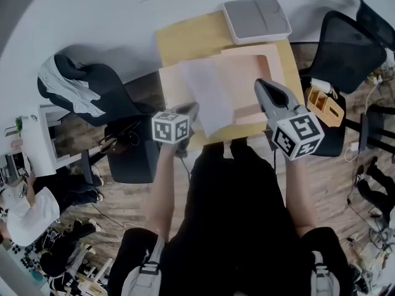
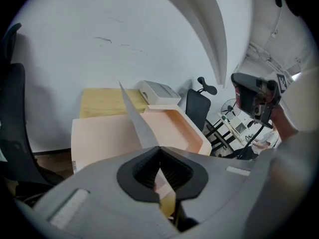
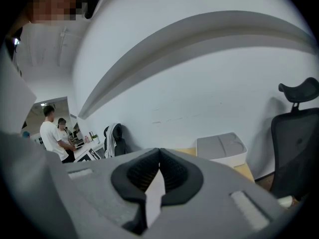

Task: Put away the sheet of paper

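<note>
My left gripper (image 2: 159,148) is clenched on the near edge of the sheet of paper (image 2: 137,118). The sheet runs forward from the jaws, edge-on to that camera, above the peach tray (image 2: 194,133) on the desk (image 1: 185,36). My right gripper (image 3: 159,151) has its jaws together. It hangs just right of the sheet, over the tray's right side, not touching the paper from the head view.

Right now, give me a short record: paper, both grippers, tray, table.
paper: white, raised above table, edge in left gripper
left gripper: shut on paper
right gripper: jaws together, nothing clearly held, above tray
tray: pink, open, on table
table: wooden, grey box at far edge
</note>
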### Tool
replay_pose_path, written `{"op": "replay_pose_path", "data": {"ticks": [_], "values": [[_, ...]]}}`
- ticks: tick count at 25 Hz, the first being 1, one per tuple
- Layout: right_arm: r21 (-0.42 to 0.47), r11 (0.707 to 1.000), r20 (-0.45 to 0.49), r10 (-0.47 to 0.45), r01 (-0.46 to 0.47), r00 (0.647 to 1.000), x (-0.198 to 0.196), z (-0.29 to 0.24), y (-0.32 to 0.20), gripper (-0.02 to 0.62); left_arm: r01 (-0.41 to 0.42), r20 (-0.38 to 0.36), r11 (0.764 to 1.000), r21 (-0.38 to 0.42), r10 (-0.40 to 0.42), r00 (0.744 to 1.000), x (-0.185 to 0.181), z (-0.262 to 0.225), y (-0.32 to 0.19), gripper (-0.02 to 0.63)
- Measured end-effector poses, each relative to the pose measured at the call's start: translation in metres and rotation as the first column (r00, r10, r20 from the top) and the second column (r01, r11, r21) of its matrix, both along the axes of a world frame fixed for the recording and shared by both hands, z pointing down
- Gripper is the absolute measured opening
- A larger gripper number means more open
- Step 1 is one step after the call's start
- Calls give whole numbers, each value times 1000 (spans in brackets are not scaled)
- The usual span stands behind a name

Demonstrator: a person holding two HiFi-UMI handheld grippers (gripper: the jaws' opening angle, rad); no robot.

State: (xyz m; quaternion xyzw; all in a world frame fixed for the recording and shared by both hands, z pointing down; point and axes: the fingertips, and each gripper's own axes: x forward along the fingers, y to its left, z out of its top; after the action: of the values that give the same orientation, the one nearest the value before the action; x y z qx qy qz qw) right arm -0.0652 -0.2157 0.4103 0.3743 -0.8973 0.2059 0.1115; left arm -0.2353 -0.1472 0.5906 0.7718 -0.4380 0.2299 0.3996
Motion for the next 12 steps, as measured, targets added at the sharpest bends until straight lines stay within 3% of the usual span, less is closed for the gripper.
{"op": "replay_pose_path", "data": {"ticks": [12], "values": [[-30, 997, -31, 75, -76, 997, 3, 13, 1, 3, -53, 79, 997, -64, 58, 995, -13, 49, -19, 9]]}}
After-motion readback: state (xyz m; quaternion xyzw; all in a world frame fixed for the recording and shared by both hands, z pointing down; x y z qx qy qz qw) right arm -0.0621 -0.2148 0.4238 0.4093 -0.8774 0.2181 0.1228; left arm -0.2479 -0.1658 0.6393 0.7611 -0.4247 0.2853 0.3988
